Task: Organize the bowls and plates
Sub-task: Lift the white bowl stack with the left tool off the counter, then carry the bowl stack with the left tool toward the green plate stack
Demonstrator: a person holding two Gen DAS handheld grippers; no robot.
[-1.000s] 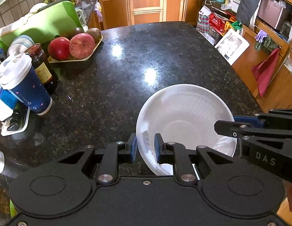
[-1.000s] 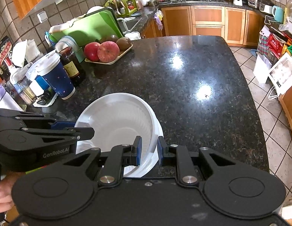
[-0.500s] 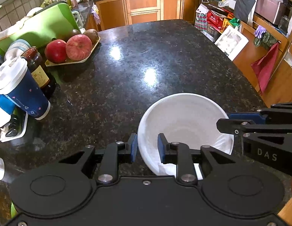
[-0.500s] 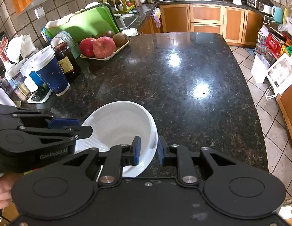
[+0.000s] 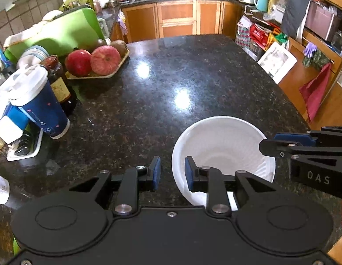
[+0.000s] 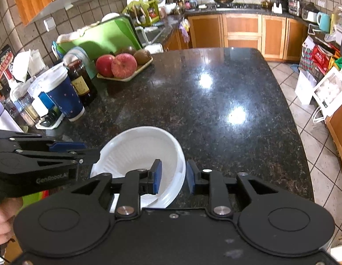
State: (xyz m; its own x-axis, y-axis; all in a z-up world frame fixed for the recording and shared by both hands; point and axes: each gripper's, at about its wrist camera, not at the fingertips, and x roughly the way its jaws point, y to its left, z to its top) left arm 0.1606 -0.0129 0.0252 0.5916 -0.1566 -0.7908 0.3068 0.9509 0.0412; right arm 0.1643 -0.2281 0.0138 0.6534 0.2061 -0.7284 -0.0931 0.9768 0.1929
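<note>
Right wrist view: white bowl [image 6: 144, 152] sits nested on the counter [image 6: 215, 114]; both tongs, left [image 5: 171, 173] and right [image 6: 173, 176], just eased open, rim between pads, gripping nothing. Stacking looks done.

A dark speckled granite counter [image 5: 171, 70] filled the middle of both views. At its left edge a pale tray [image 5: 98, 75] held two red apples [image 5: 91, 60] and kiwis [image 6: 142, 56]. Nearer stood a dark sauce bottle [image 5: 58, 84] just beside a blue paper cup [image 5: 40, 106] with a white lid. Behind them leaned a green cutting board [image 5: 67, 33]. Wooden cabinets [image 5: 177, 19] lined the far wall.
</note>
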